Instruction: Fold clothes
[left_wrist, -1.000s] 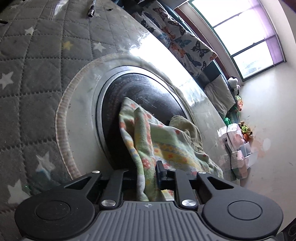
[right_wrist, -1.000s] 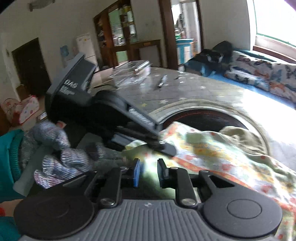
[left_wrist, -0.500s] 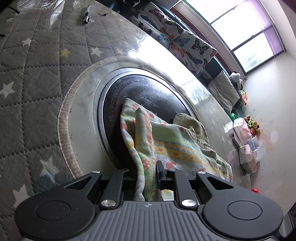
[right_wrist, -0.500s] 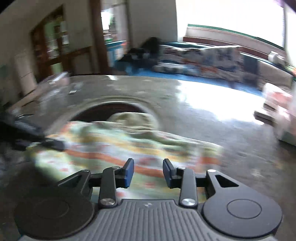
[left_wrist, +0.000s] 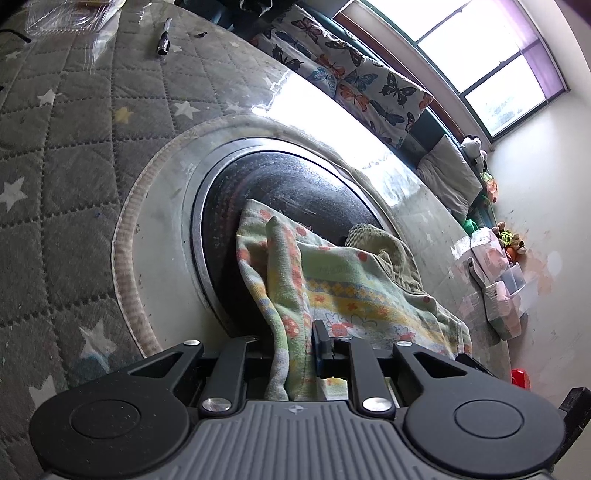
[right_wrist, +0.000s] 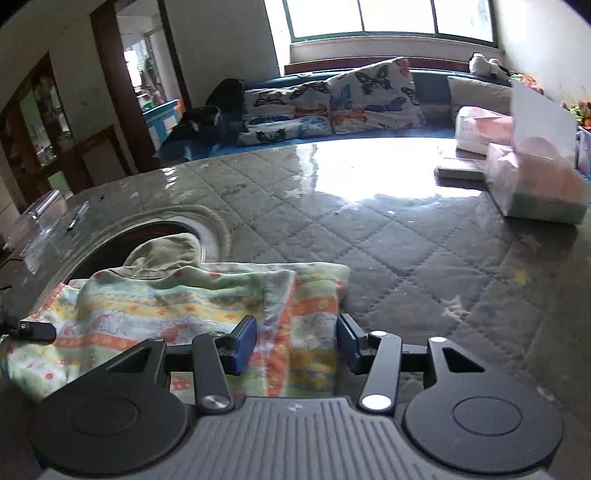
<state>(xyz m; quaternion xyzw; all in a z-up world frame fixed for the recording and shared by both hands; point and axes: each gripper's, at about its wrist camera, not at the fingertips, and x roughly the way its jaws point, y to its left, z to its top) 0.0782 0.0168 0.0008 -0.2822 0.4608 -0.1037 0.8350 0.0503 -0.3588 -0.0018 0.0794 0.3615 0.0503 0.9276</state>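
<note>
Two grippers work one flowery cloth (right_wrist: 207, 306): the left gripper (left_wrist: 295, 350) has its jaws clamped on an edge, while the right gripper (right_wrist: 295, 347) has its jaws apart around the other end, so I think it must squeeze next to fold.

A home's living room — the table (right_wrist: 388, 229) wears a grey quilted cover sewn with stars under clear plastic, with a dark round hotplate (left_wrist: 295, 192) sunk into it. Beyond the table a low bench seat carries butterfly-print cushions (right_wrist: 369, 99), with a wide window (right_wrist: 391, 16) just above them. Soft toys (left_wrist: 511, 240) crowd the corner at the seat's end — and left of the cushions an open doorway (right_wrist: 147, 70) leads past wooden shelving (right_wrist: 40, 122).
</note>
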